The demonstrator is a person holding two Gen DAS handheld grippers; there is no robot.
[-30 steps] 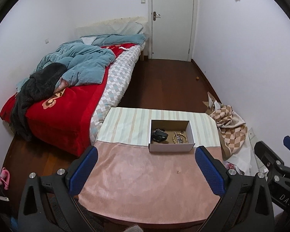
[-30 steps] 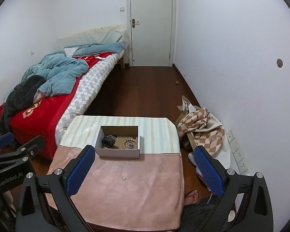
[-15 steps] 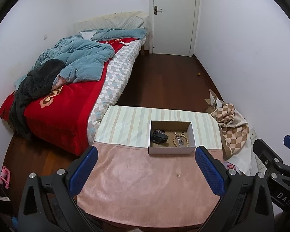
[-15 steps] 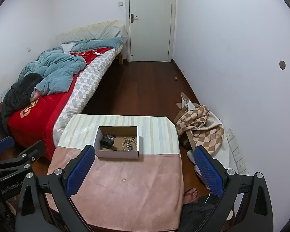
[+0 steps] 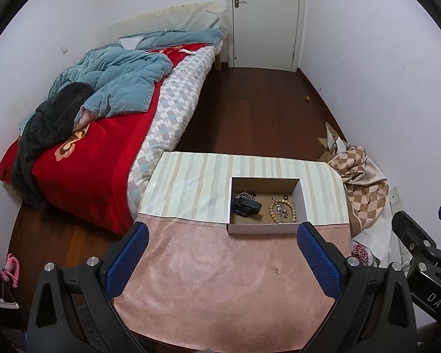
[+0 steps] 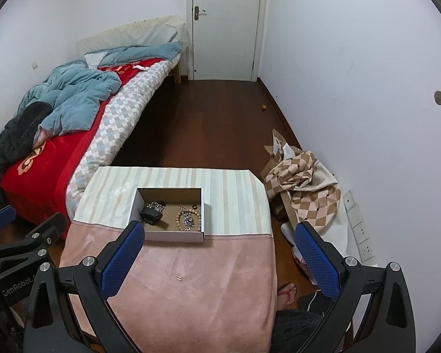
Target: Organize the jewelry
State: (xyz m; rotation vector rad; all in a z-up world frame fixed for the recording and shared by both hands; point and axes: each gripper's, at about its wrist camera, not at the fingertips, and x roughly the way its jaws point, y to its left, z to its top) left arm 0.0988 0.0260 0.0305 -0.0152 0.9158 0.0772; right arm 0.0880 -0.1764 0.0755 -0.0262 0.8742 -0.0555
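Note:
An open cardboard box (image 5: 302, 197) (image 6: 136, 204) stands on the table where the pink cloth (image 5: 220, 279) (image 6: 191, 294) meets the striped cloth. Inside lie a black watch (image 5: 247, 207) (image 6: 150, 214), a silver chain (image 5: 245, 195) (image 6: 154, 205), a wooden bead bracelet (image 5: 282, 210) (image 6: 188, 220) and a small dark ring (image 5: 285, 198) (image 6: 194, 206). A tiny earring-like piece (image 5: 277, 270) (image 6: 178, 278) lies on the pink cloth. My left gripper (image 5: 220, 260) and right gripper (image 6: 217, 257) are both open and empty, held high above the table's near side.
A bed (image 5: 108, 123) with a red cover and blue quilt stands at the left. A checkered cloth heap (image 6: 305, 182) lies on the floor at the right wall. A bare foot in a sandal (image 6: 286, 292) shows beside the table.
Both grippers have risen and tilted down a little; the table and box sit higher and nearer in view. Both stay open. Nothing on the table moved.

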